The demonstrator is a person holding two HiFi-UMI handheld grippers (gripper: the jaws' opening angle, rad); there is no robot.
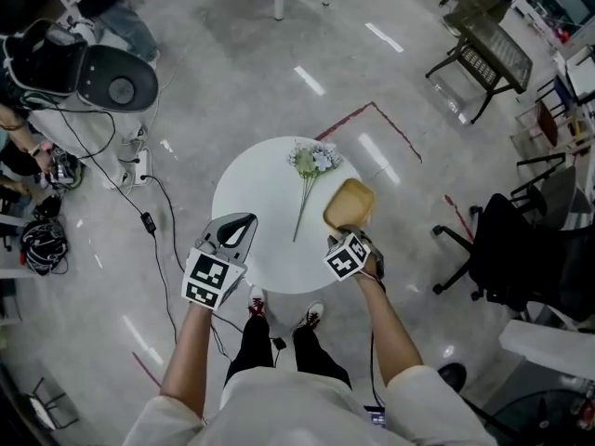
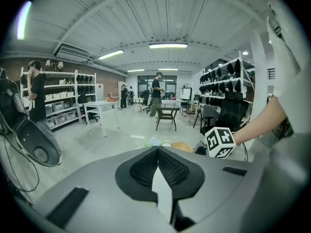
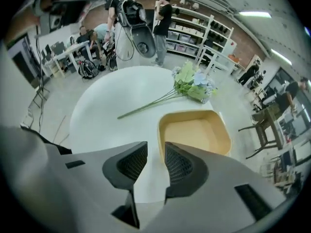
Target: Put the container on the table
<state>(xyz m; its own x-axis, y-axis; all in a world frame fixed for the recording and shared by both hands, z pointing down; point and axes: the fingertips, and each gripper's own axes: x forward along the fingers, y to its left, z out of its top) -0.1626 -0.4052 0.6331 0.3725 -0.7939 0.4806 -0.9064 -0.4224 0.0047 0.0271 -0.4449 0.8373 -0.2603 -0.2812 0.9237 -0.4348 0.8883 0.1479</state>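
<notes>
One round white table (image 1: 253, 198) — glossy grey floor (image 1: 279, 77), shelving (image 2: 65, 98).

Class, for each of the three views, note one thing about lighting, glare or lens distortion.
Head view: lights glare as white streaks on the floor. Left gripper view: the fisheye bows the ceiling into arcs; the strip light is blown out. Right gripper view: black vignette at the corners, shelves curve, the container is sharp and evenly lit.
</notes>
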